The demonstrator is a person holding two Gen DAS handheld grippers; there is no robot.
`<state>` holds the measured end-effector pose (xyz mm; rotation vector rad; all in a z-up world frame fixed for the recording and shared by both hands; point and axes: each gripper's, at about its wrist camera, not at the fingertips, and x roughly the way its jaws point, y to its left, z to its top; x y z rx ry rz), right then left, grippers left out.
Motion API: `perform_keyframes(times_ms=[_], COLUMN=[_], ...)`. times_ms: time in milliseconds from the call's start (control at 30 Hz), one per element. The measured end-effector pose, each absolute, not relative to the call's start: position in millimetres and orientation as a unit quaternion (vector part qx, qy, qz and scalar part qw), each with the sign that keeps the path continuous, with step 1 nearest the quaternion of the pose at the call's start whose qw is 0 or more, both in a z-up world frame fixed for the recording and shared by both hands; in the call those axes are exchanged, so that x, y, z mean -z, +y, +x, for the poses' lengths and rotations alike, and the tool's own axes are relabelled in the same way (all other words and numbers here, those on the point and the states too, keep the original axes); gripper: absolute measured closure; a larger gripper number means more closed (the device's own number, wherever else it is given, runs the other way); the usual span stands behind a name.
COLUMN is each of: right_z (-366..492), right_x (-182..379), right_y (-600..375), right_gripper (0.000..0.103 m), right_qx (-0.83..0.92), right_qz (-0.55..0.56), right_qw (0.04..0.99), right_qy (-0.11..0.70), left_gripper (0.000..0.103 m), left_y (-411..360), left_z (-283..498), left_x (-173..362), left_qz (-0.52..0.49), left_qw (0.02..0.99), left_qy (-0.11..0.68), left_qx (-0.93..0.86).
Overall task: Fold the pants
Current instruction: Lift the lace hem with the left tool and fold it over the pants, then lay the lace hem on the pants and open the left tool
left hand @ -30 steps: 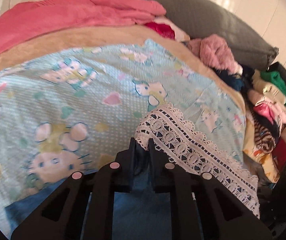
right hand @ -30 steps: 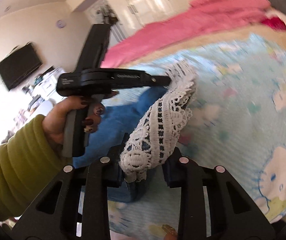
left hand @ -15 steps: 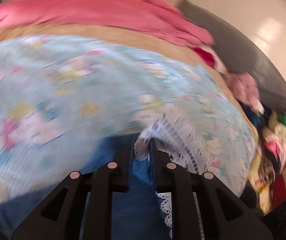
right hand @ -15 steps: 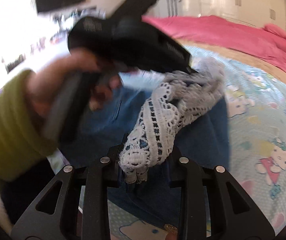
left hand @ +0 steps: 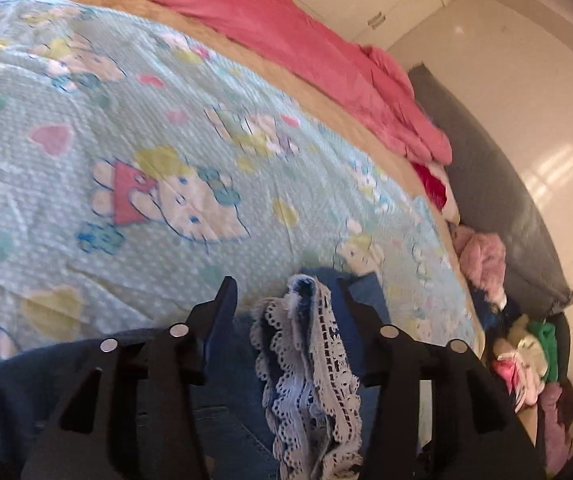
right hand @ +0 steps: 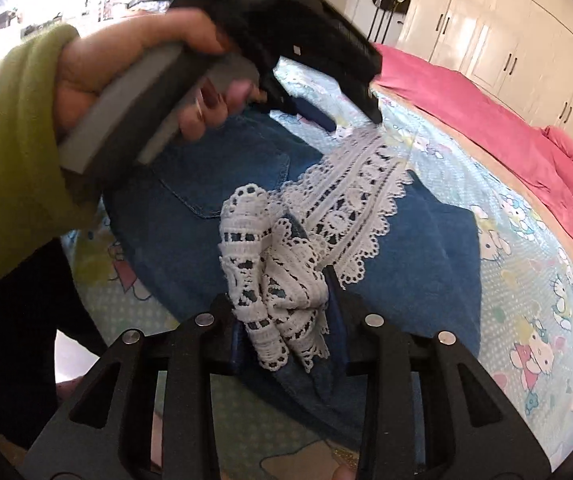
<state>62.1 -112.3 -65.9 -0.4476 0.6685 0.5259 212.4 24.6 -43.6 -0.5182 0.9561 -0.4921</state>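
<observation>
The blue denim pants (right hand: 214, 184) with white lace cuffs lie folded over on the bed, back pocket up. My right gripper (right hand: 282, 284) holds a bunched lace cuff (right hand: 270, 280) between its jaws. My left gripper (left hand: 286, 292) is open, and the other lace cuff (left hand: 310, 368) lies loose between its spread fingers on the denim (left hand: 222, 432). In the right wrist view the left gripper (right hand: 338, 116), held by a hand in a green sleeve, hovers just above that lace cuff (right hand: 350, 196).
The bed has a light blue cartoon-cat sheet (left hand: 126, 168). A pink blanket (left hand: 294, 40) lies along the far side. A grey cushion (left hand: 498, 208) and a pile of mixed clothes (left hand: 522, 344) are at the right. White wardrobes (right hand: 506, 36) stand behind the bed.
Both grippers carried the lace cuffs over onto the upper part of the pants. My left gripper has opened and let go of its cuff. The right one still holds its cuff.
</observation>
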Motion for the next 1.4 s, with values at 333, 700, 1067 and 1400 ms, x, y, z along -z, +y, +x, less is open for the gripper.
perform_keyframes(times_ms=[333, 700, 1067, 1400], right_z=[54, 58, 55, 66], right_x=[71, 78, 42, 33], right_y=[-109, -95, -158, -228], right_gripper=[0.084, 0.087, 0.056, 0.054], right_qx=[-0.275, -0.296, -0.343, -0.247], right_qz=[-0.197, -0.241, -0.118, -0.055], right_qw=[0.878, 0.865, 0.864, 0.9], right_qy=[0.339, 0.326, 0.35, 0.355], left_gripper=[0.081, 0.087, 0.067, 0.042], left_y=[6, 14, 35, 36], left_z=[217, 208, 182, 90], left_x=[68, 55, 28, 21], left_qz=[-0.231, -0.2, -0.181, -0.182], left_qw=[0.815, 0.843, 0.867, 0.863], left_qy=[0.474, 0.455, 0.427, 0.43], left_qx=[0.238, 0.207, 0.181, 0.195])
